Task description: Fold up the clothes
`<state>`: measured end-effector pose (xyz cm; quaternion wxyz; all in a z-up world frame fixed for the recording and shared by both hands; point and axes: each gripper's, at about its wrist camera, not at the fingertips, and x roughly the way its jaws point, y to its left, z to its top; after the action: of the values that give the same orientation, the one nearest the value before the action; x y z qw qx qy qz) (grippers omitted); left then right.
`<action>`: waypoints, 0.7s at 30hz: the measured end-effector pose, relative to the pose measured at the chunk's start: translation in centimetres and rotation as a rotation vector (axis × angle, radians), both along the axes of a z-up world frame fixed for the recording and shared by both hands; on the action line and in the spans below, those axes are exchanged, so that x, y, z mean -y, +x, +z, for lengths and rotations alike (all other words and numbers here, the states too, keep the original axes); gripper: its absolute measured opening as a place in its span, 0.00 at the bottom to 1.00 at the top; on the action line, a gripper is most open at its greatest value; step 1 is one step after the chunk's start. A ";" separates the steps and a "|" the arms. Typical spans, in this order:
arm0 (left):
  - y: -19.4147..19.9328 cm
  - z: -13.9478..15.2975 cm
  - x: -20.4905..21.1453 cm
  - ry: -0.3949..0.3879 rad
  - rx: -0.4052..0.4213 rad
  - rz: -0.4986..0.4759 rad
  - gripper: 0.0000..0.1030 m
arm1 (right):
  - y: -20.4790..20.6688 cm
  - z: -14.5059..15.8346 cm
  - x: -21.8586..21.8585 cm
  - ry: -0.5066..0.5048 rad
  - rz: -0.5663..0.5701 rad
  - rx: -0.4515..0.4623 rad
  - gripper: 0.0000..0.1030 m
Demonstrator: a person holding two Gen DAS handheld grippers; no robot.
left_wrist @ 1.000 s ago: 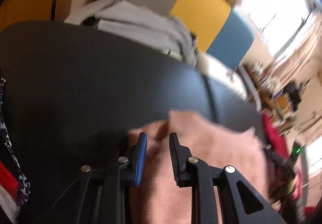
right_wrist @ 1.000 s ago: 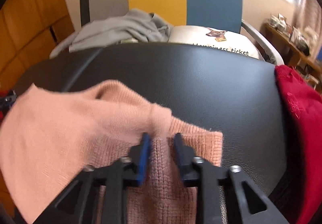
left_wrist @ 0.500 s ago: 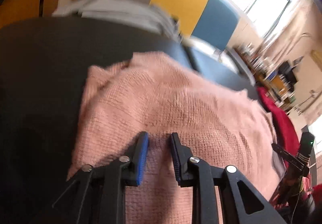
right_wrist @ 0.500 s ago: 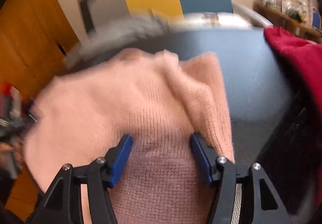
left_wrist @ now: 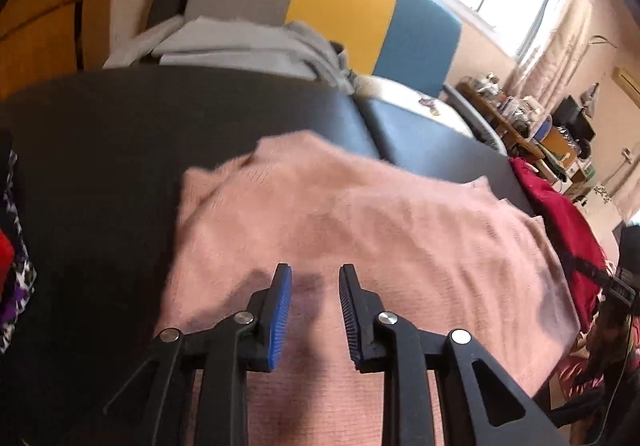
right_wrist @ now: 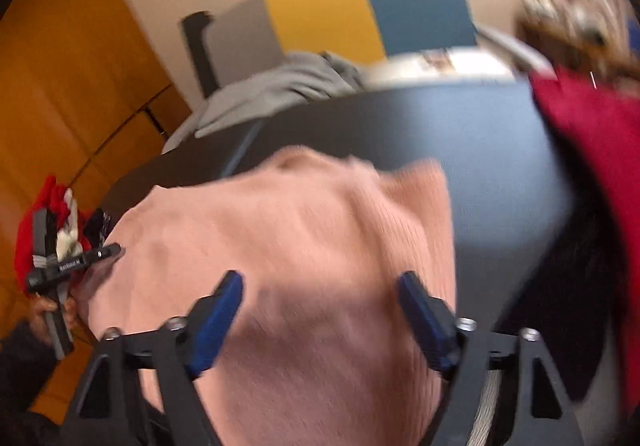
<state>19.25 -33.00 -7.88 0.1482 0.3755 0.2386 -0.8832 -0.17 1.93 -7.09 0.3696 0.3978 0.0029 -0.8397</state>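
A pink knit sweater [left_wrist: 360, 230] lies spread on the black table [left_wrist: 100, 149], its far edge folded over. My left gripper [left_wrist: 315, 272] hovers over the sweater's near part. Its jaws are narrowly apart and opening, with nothing pinched between them. In the right wrist view the same sweater [right_wrist: 304, 238] fills the middle. My right gripper [right_wrist: 320, 278] stands above it with its jaws wide and still opening, its pads clear of the fabric. A hand holds the left gripper [right_wrist: 72, 262] at the sweater's left edge.
A red garment [left_wrist: 560, 213] [right_wrist: 592, 133] lies at the table's right end. Grey clothes [left_wrist: 248, 45] [right_wrist: 280, 85] are piled on a chair with a grey, yellow and blue back [left_wrist: 344, 1] behind the table. Patterned and red clothes [left_wrist: 12, 266] sit at the left edge.
Both grippers held pink fabric a second ago and have let it go. The right jaws have spread wide, the left slightly. The sweater now lies folded flat.
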 end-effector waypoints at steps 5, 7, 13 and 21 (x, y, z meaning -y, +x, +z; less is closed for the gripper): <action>-1.4 -1.9 -0.3 -0.016 0.040 0.009 0.25 | -4.1 -1.9 3.7 -0.042 0.036 0.109 0.86; -1.1 -3.0 -0.2 -0.017 0.037 0.006 0.25 | -6.2 -4.5 2.8 -0.032 -0.069 0.160 0.82; 0.3 -4.0 1.4 0.097 -0.064 0.056 0.23 | -7.4 -6.3 -0.3 -0.153 -0.207 0.156 0.55; 2.9 -1.2 0.1 0.043 -0.016 0.059 0.25 | -6.9 -5.7 2.0 -0.077 -0.116 0.112 0.84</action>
<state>22.20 -33.14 -9.07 0.1642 0.3641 0.2695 -0.8762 -7.06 -0.10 -12.82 0.3351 0.4289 -0.0732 -0.8357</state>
